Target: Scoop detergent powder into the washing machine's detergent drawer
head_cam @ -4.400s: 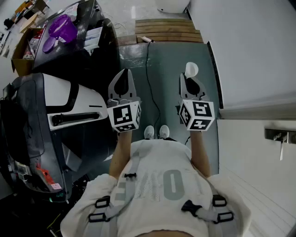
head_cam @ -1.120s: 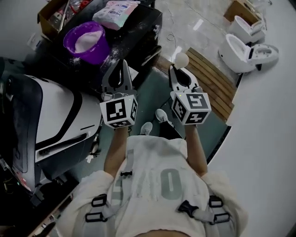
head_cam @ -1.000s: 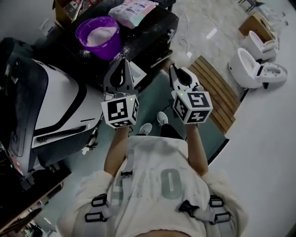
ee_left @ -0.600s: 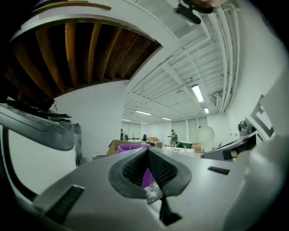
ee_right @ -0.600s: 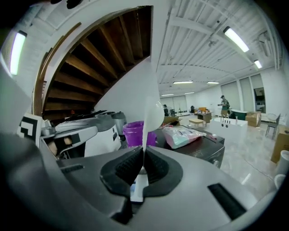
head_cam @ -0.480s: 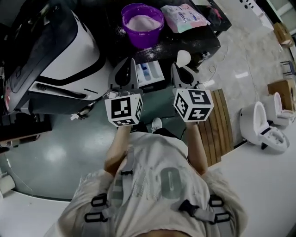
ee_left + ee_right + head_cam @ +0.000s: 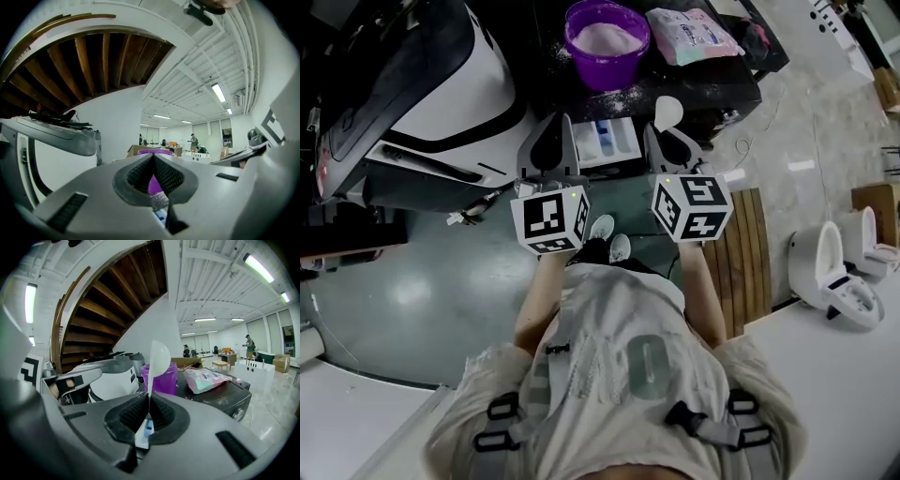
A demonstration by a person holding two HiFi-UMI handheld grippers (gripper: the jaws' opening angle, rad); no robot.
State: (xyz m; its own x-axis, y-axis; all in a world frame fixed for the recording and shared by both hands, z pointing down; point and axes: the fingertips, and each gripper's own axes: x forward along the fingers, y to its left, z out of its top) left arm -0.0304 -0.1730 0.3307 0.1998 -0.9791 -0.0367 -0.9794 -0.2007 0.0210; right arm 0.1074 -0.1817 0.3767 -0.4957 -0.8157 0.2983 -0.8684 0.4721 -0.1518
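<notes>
The right tongs (image 7: 149, 403) pinch the spoon (image 7: 158, 358) low on its thin handle; it looks light and stiff. The left tongs (image 7: 153, 158) sit pressed together, empty.

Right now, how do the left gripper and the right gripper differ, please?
The left gripper is shut on nothing; the right gripper is shut on the white spoon. The bowl stands above the right gripper's jaws; nothing stands above the left gripper's. Both face the purple tub.
</notes>
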